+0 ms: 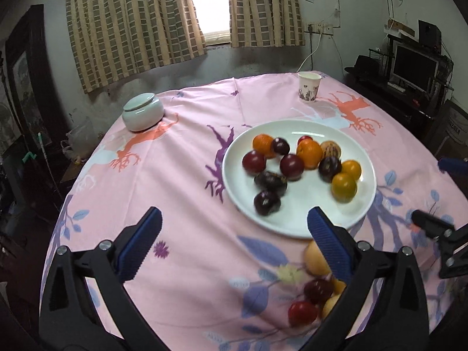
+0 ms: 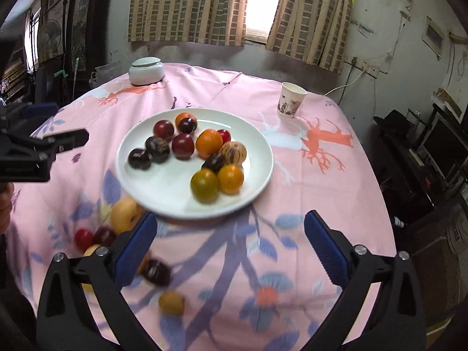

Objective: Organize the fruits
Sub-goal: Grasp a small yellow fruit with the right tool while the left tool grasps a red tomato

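A white plate [image 1: 292, 219] [image 2: 163, 201] on the pink tablecloth holds several fruits: dark plums [image 1: 266, 202] [image 2: 139, 158], oranges [image 1: 309, 153] [image 2: 208, 143] and a striped pale fruit [image 2: 233, 152]. More fruits lie loose on the cloth near the plate's front edge: a yellow pear-like fruit [image 1: 314, 259] [image 2: 126, 215], red plums [image 1: 302, 313] [image 2: 84, 239], a dark plum [image 2: 156, 272] and a small yellow fruit [image 2: 171, 302]. My left gripper [image 1: 234, 239] is open and empty, in front of the plate. My right gripper [image 2: 231, 241] is open and empty, just before the plate's near rim.
A pale green lidded jar [image 1: 142, 112] [image 2: 146, 70] stands at the far left of the table. A paper cup [image 1: 309, 87] [image 2: 292, 100] stands at the far right. Dark furniture with a monitor [image 1: 415, 67] is to the right; curtains and a window lie behind.
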Motion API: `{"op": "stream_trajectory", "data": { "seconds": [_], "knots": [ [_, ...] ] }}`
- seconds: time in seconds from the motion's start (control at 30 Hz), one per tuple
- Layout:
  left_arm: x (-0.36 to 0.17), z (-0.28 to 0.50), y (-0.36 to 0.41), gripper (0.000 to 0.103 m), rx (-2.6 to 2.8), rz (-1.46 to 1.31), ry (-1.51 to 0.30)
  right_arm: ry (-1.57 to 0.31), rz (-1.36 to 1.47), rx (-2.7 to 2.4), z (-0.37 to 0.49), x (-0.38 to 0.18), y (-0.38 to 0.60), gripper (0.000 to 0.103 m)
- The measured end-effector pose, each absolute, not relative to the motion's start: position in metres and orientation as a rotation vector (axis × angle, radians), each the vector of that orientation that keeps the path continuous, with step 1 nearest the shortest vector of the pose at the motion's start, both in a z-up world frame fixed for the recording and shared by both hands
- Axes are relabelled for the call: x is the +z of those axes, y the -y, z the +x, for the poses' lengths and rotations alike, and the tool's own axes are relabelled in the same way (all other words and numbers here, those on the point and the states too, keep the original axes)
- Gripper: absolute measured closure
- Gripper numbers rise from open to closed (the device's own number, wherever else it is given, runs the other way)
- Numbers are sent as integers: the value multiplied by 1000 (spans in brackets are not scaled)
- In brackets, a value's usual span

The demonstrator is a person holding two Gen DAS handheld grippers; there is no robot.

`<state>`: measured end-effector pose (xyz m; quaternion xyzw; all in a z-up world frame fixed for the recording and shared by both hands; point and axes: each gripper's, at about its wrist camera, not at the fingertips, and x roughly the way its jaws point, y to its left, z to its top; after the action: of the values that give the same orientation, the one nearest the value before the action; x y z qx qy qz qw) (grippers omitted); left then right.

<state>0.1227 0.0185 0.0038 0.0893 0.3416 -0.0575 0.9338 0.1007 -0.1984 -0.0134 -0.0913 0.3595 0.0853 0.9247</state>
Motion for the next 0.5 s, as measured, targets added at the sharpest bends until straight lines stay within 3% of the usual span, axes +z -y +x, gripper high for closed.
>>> {"op": "stream_trajectory", "data": {
  "seconds": [0.3, 0.33, 0.37, 0.43, 0.5],
  "knots": [
    [-47, 73, -45, 2, -132, 151, -811, -935, 44, 273, 59, -63, 196, 1],
    [-48, 71, -46, 2, -132, 148, -814, -935, 48, 266, 59, -65, 195, 8],
    [-48, 70, -48, 2, -134, 142, -816, -926, 48, 261, 59, -66, 194, 27],
    [-48, 67, -49, 2, -138, 134, -817, -952, 58, 263, 64, -71, 194, 52],
    [-48, 65, -49, 2, -139, 137, -817, -989, 84, 283, 68, -80, 194, 57]
  ]
}}
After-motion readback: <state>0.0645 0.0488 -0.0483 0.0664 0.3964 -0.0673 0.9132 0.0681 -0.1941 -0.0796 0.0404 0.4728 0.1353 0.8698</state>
